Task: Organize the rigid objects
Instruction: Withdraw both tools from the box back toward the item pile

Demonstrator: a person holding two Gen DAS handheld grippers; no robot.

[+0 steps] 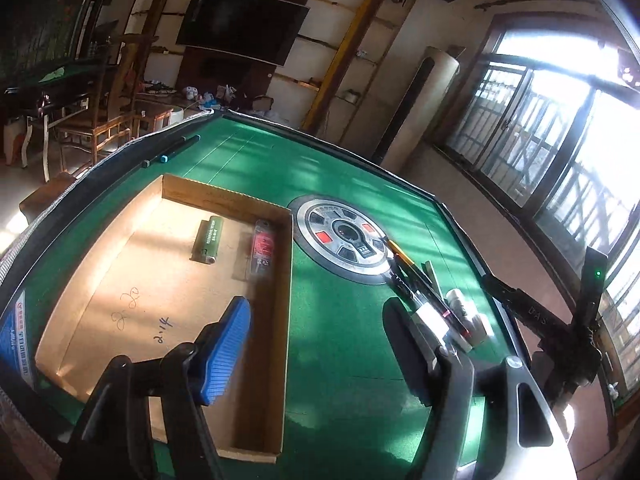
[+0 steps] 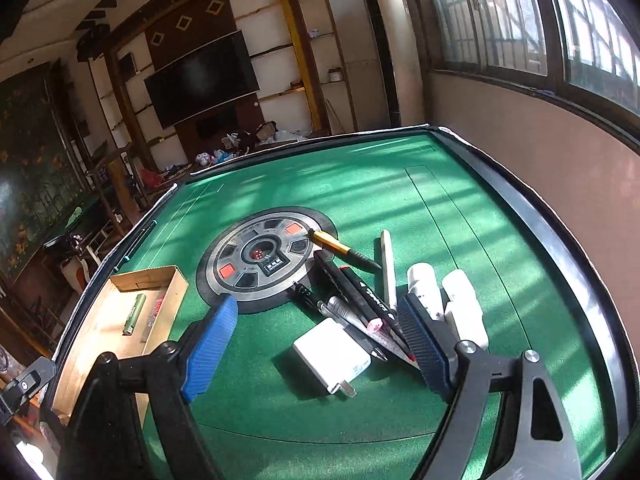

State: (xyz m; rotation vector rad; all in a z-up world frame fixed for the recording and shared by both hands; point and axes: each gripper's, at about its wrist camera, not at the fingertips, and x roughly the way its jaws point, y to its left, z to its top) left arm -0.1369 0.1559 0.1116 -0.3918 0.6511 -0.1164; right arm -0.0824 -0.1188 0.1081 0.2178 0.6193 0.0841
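A shallow cardboard box (image 1: pixel 120 240) lies on the green table; it also shows in the right wrist view (image 2: pixel 96 340). In it lie a green lighter (image 1: pixel 207 239) and a red-labelled clear packet (image 1: pixel 262 250). My left gripper (image 1: pixel 320 352) is open and empty above the box's right wall. My right gripper (image 2: pixel 320 352) is open and empty, hovering over a white charger plug (image 2: pixel 332 356). Beside it lies a pile of pens and markers (image 2: pixel 356 296), a gold-and-black pen (image 2: pixel 340 249), a white stick (image 2: pixel 387 268) and two white tubes (image 2: pixel 444 300).
A round metal control panel (image 2: pixel 264 258) sits in the middle of the green mahjong table (image 2: pixel 400 200). Two dark rods (image 1: pixel 172 152) lie along the far left rim. The table has a raised black rim. The right gripper's body (image 1: pixel 560 320) shows at the right.
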